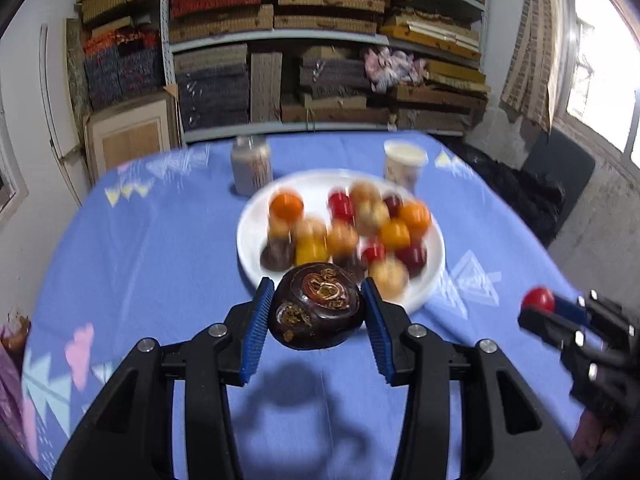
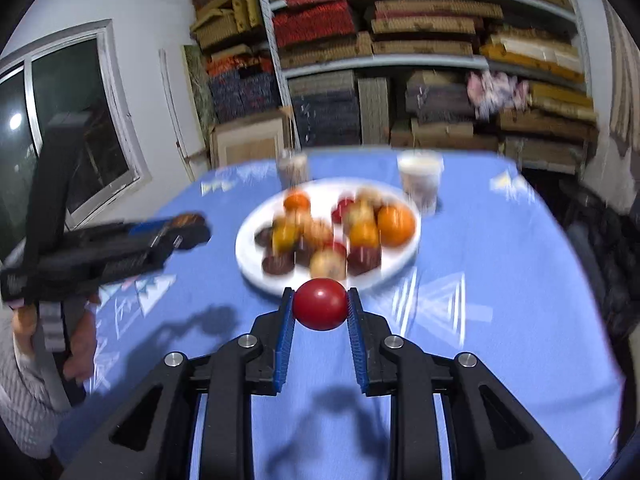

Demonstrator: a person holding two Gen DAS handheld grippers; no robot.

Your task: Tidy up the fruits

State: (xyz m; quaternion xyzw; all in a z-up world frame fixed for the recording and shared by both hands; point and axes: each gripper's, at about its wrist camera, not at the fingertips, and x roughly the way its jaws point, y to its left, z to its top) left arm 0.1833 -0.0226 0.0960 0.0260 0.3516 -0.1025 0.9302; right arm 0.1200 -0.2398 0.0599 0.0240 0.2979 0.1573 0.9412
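Note:
A white plate [image 1: 434,276] holds several orange, red, tan and dark brown fruits on the blue tablecloth; it also shows in the right wrist view [image 2: 246,254]. My left gripper [image 1: 318,312] is shut on a dark brown fruit [image 1: 316,310] with gold markings, held above the cloth just in front of the plate. My right gripper [image 2: 320,304] is shut on a small red fruit [image 2: 320,304], held in front of the plate. The right gripper shows at the right edge of the left wrist view [image 1: 560,312], with the red fruit [image 1: 538,299]. The left gripper shows at the left of the right wrist view [image 2: 176,232].
A jar [image 1: 252,168] and a paper cup [image 1: 404,166] stand behind the plate. The blue patterned tablecloth [image 1: 160,240] covers the table. Shelves of stacked boards [image 1: 320,40] fill the back wall. A dark chair [image 1: 560,172] stands at the right.

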